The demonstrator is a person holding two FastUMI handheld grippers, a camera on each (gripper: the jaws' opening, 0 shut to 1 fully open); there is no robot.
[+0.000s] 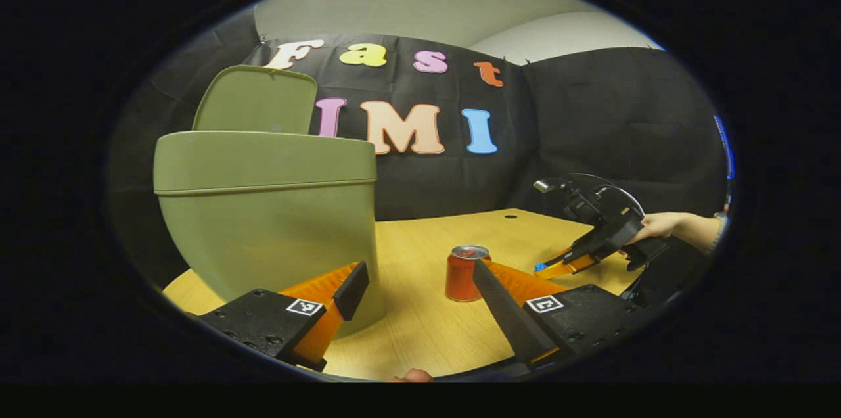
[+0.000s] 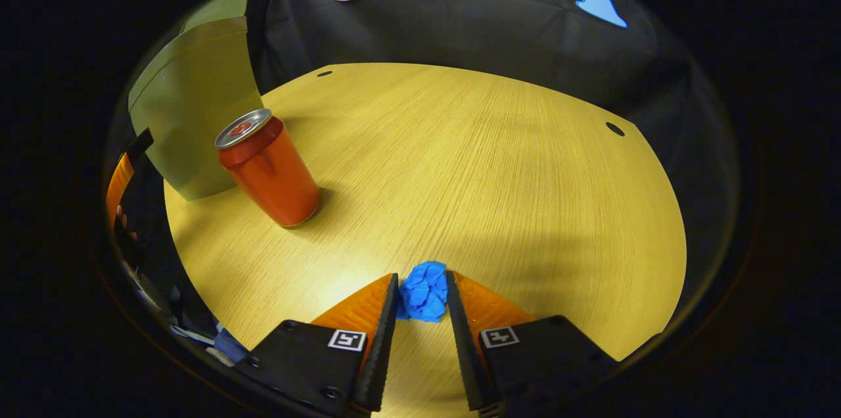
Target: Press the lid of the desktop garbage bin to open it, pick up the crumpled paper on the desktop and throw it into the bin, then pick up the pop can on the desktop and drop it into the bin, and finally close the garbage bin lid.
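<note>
The wooden tabletop (image 2: pixel 499 162) is the largest thing, pale and grained, with small dark holes near its far edge, backed by the black cloth wall. On its left side stands the olive-green desktop garbage bin (image 1: pixel 269 221); its lid (image 1: pixel 256 101) is tipped up and open, upright behind the rim. In the right gripper view the bin's wall (image 2: pixel 190 122) shows at the left edge of the table.

Just beside the bin, a little apart from it, stands the red pop can (image 2: pixel 269 171), upright on the table with its silver top and tab facing up. In the left gripper view the can (image 1: pixel 464 275) shows beyond the fingers and is partly crossed by the right-hand finger, nearer the camera.

The left gripper (image 1: pixel 420 290) is released, its fingers spread wide and gripping nothing, one finger close against the bin's lower wall.

The right gripper (image 2: pixel 422 296) is clenched on the crumpled paper (image 2: pixel 424 292), a small blue wad held between both fingertips low over the table, well apart from the can and bin. In the left gripper view that same gripper (image 1: pixel 555 267) appears off to the right, angled down to the table, with a bit of blue at its tips and a person's hand (image 1: pixel 660 226) holding its handle.
</note>
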